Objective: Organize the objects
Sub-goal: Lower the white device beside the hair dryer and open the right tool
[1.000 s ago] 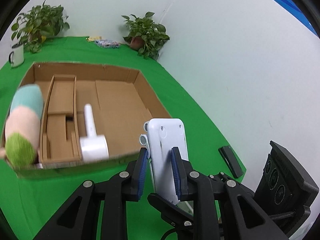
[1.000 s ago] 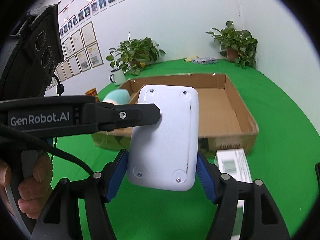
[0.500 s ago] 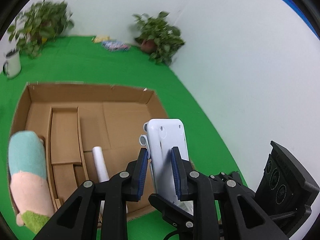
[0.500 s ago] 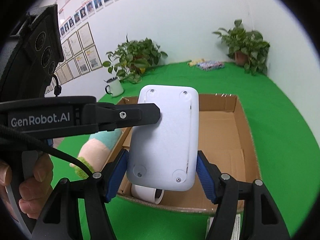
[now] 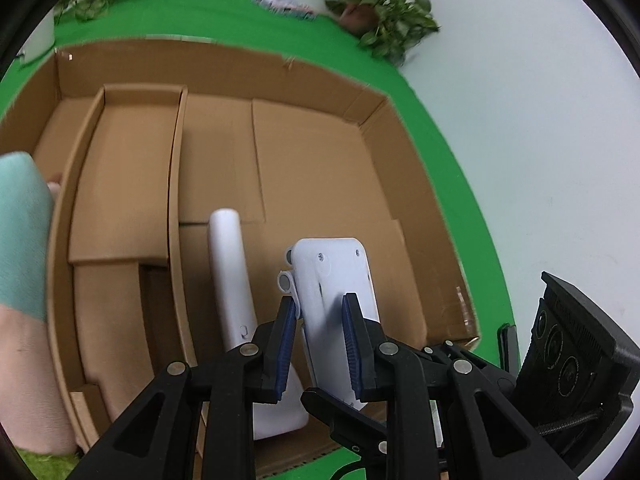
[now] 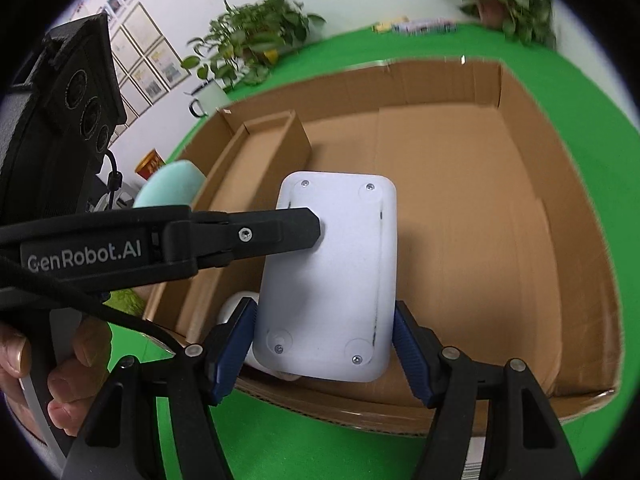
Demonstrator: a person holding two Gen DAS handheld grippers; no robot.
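Both grippers hold one flat white plastic device [image 5: 332, 276] above the open cardboard box [image 5: 320, 84]. My left gripper [image 5: 318, 340] is shut on its thin sides. My right gripper [image 6: 324, 344] is shut on its wide edges, and the device's screwed back [image 6: 332, 276] faces that camera. The left gripper's black finger [image 6: 256, 234] presses the device's left face in the right wrist view. A white handled tool [image 5: 236, 276] lies in the box below the device. A pastel plush toy [image 5: 20, 260] lies in the box's left compartment.
The box [image 6: 500, 92] has a cardboard divider [image 5: 174, 200] and bare floor on its right half. It sits on a green cloth [image 5: 460, 184]. Potted plants [image 5: 384, 16] and a white mug [image 6: 210, 100] stand behind it. A small black object [image 5: 506, 344] lies right of the box.
Both grippers have carried the white device forward and down over the box, so the box now fills both views. The grips have not changed.
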